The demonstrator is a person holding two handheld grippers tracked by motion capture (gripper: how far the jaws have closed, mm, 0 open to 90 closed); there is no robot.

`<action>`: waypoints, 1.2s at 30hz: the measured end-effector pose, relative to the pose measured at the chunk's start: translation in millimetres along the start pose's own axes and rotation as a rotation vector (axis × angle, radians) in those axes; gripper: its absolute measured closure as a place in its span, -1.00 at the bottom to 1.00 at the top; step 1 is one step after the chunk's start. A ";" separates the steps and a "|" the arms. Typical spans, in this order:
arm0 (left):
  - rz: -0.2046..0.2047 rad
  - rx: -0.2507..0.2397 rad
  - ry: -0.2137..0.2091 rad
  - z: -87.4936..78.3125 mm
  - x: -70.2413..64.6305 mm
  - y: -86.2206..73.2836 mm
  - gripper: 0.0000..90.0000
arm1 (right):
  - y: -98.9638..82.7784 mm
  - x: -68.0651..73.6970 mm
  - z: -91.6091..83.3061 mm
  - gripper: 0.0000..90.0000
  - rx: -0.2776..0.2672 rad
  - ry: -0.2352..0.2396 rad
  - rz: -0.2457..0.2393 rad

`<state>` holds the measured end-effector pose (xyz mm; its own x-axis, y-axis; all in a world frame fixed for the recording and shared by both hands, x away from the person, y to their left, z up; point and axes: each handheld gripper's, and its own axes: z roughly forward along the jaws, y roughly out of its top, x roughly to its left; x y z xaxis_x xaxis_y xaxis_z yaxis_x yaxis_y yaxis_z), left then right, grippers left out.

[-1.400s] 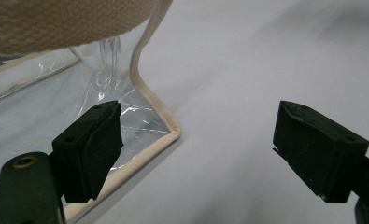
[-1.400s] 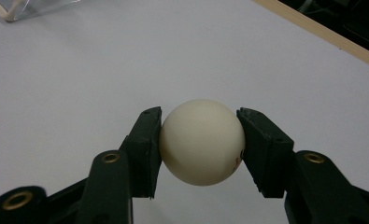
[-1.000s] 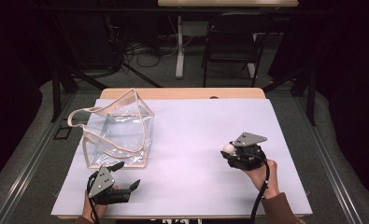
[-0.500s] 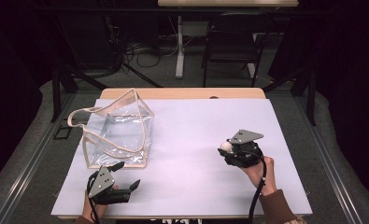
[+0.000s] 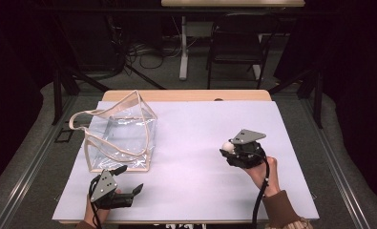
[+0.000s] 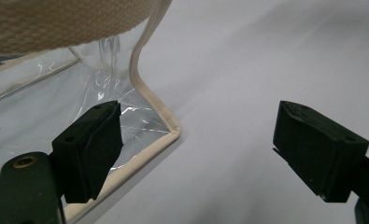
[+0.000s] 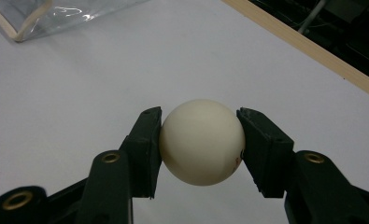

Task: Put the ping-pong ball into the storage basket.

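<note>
While the right gripper (image 7: pixel 198 140) clamps the ball (image 7: pixel 202 141), well right of the bag (image 5: pixel 121 138), the left gripper (image 6: pixel 196 154) gapes beside it; carrying across comes next.

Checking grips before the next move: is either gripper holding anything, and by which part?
The right gripper holds the white ball, pads on its two opposite sides. The left gripper is open, holding nothing.

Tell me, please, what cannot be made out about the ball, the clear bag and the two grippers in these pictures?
- White ball: red print at its lower right, right gripper view, hidden behind a pad and too small to read.
- White ball, high view: mostly covered by the right gripper.
- Clear bag: cut off by the frame edges, left gripper view.
- Bag interior, high view: glare and creases hide whether anything lies inside.
- Left gripper: open.
</note>
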<state>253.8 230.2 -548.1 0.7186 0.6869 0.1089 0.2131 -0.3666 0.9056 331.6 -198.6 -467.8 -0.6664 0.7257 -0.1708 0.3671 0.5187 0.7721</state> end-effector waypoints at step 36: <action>-0.001 -0.001 -0.001 0.1 -0.2 0.0 -0.65 | 25.2 6.8 11.1 0.13 -0.006 0.021 -0.038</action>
<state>253.7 229.9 -548.2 0.7187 0.6869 0.1074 0.2136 -0.3652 0.9061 343.5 -175.5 -456.2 -0.6935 0.6958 -0.1868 0.3372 0.5426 0.7693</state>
